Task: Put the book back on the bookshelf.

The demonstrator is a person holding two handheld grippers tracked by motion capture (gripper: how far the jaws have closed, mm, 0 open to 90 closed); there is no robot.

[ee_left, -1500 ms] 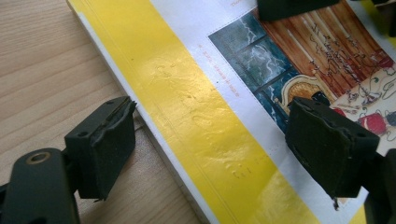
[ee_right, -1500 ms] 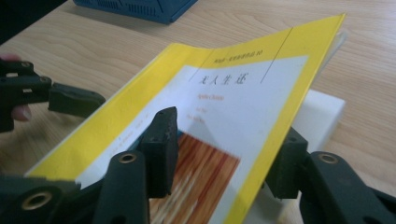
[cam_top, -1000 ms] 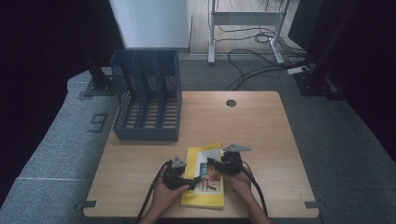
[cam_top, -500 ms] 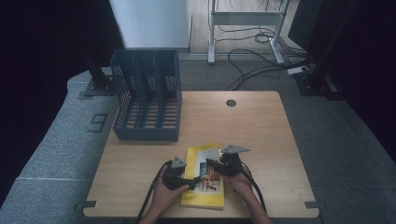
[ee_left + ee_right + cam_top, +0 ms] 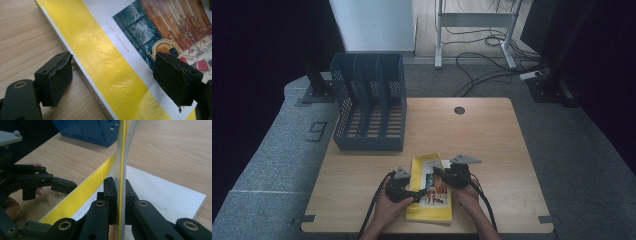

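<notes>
A yellow book with a picture on its cover lies near the table's front edge. My right gripper is shut on the book's cover, which stands edge-on between the pads above a white page. Its jaws have just been closing with the cover between them. In the high view the right gripper sits over the book's right part. My left gripper is open and straddles the book's left edge, one pad over the wood, the other over the cover picture. The left gripper is level with the book's middle.
A dark blue slotted file organiser stands at the table's back left, its corner beyond the lifted cover. A round cable hole is at the back. Bare wood lies right of the book.
The right gripper has edged slightly in over the book's edge. The left hand and the book's body have kept still.
</notes>
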